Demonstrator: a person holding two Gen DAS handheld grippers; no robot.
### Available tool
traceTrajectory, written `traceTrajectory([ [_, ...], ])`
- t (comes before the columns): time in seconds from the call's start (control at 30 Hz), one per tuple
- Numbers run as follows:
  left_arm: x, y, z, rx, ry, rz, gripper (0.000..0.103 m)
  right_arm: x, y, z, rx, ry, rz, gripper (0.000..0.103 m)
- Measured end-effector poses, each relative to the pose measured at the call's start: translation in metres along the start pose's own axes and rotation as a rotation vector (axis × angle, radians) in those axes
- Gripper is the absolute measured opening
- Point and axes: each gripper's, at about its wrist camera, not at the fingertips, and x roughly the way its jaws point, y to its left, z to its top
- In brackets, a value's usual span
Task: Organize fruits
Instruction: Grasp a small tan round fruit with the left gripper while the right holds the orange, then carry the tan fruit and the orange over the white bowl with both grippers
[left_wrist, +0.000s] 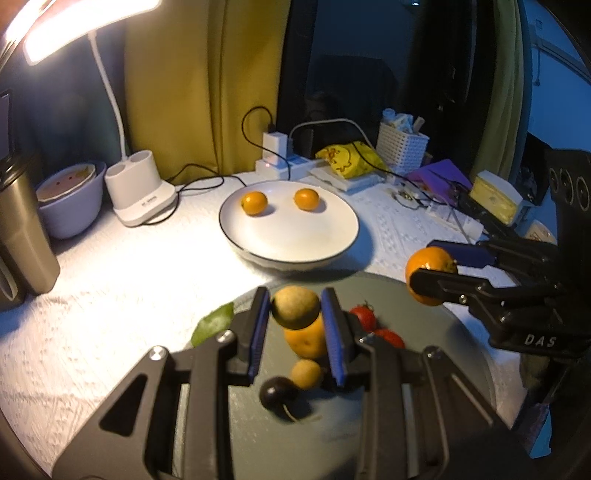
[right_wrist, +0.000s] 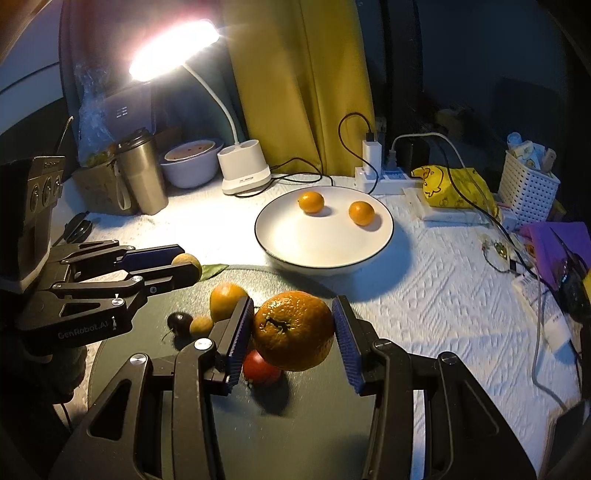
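My left gripper (left_wrist: 295, 314) is shut on a small tan round fruit (left_wrist: 295, 307) and holds it above the dark round tray (left_wrist: 424, 387). My right gripper (right_wrist: 293, 330) is shut on a large orange (right_wrist: 293, 330), also above the tray (right_wrist: 314, 435). On the tray lie an orange fruit (left_wrist: 306, 341), a small tan fruit (left_wrist: 306, 373), a dark round fruit (left_wrist: 277, 393) and red tomatoes (left_wrist: 373, 326). A white plate (left_wrist: 291, 243) beyond the tray holds two small oranges (left_wrist: 254, 202) (left_wrist: 306, 199).
A desk lamp base (left_wrist: 142, 192), a lilac bowl (left_wrist: 70, 206) and a steel tumbler (left_wrist: 18, 229) stand at the back left. A power strip with cables (left_wrist: 280, 162), a yellow bag (left_wrist: 347, 158), a white basket (left_wrist: 400, 146) and clutter fill the back right. A green leaf (left_wrist: 212, 325) lies by the tray.
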Motion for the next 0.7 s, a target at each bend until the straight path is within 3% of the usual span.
traceTrajectory([
  [0.7,0.048,0.022,0.04,0.008,-0.02,0.007,0.03,0.05,-0.024,0.045,-0.016,-0.02,0.017,0.047],
])
